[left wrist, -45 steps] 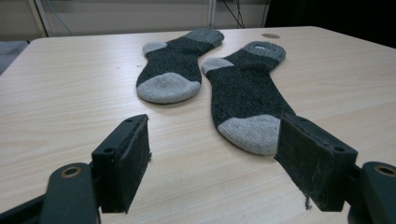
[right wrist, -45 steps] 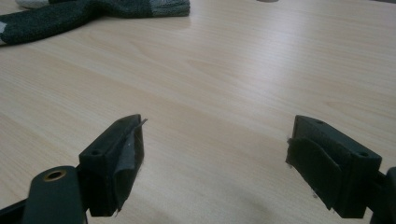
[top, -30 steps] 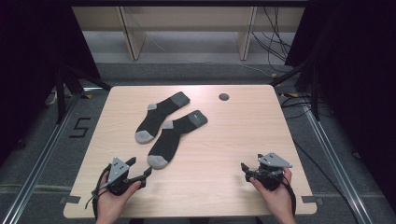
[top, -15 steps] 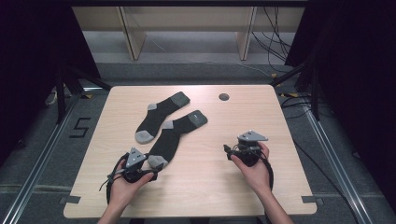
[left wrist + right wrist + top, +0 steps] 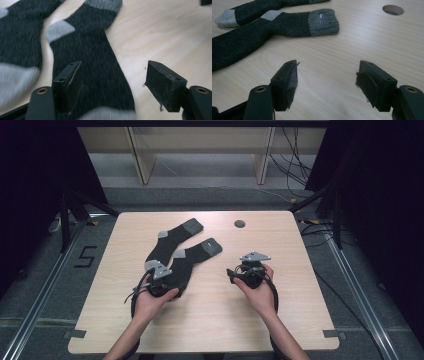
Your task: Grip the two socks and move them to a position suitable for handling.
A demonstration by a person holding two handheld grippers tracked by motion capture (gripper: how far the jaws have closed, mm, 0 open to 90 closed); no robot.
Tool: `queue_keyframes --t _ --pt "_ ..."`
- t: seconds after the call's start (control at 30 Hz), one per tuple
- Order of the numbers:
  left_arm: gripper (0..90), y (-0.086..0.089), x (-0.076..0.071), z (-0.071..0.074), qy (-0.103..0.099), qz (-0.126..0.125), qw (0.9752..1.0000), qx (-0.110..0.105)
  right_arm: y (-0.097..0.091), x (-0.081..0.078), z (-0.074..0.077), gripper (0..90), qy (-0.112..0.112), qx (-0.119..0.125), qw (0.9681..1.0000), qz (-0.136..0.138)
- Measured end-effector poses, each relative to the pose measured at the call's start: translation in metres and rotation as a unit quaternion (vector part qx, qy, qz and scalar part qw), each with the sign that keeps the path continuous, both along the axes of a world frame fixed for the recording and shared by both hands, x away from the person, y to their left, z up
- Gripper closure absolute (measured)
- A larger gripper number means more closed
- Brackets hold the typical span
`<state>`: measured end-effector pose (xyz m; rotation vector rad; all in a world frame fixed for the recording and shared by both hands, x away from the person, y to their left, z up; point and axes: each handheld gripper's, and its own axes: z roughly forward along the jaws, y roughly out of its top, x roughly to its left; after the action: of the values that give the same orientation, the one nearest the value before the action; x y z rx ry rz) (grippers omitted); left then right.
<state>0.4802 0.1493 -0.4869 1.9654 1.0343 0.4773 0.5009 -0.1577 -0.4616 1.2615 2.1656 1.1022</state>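
Observation:
Two dark grey socks with light grey toes, heels and cuffs lie side by side on the wooden table [image 5: 300, 310]. My left gripper [image 5: 162, 276] hovers open over the foot end of the nearer sock [image 5: 192, 256]. In the left gripper view that sock [image 5: 92, 57] runs under and between the jaws of the left gripper [image 5: 113, 82], with the other sock [image 5: 20, 42] at its left. My right gripper [image 5: 232, 274] is right of the socks over bare wood. Its jaws have just been closing a little and the right gripper [image 5: 327, 80] is open with nothing between them, the nearer sock's cuff [image 5: 323, 22] ahead.
A round cable hole [image 5: 239, 224] sits near the table's far edge, also the hole [image 5: 393, 10] in the right gripper view. Dark frame legs and cables stand on the floor around the table, with shelving behind.
Both hands have moved forward from the table's near edge toward the middle. The left gripper has reached the nearer sock's toe end; the right gripper has come in toward the socks.

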Motion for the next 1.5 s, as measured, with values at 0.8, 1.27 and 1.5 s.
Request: queue_keyframes --t 0.8,1.27,1.5 --pt "50.0 -0.039 0.075 -0.012 0.019 0.012 0.9965 0.081 -0.023 -0.022 0.005 32.1 -0.006 0.012 0.9999 0.000" --pt "83.7 -0.040 0.070 -0.005 -0.006 -0.060 0.9928 0.104 -0.030 -0.021 0.008 32.1 -0.006 0.009 0.9999 0.000" --pt "83.9 -0.040 0.044 0.012 -0.028 -0.128 0.9858 0.105 -0.036 -0.024 0.017 31.9 -0.007 0.017 0.9997 -0.015"
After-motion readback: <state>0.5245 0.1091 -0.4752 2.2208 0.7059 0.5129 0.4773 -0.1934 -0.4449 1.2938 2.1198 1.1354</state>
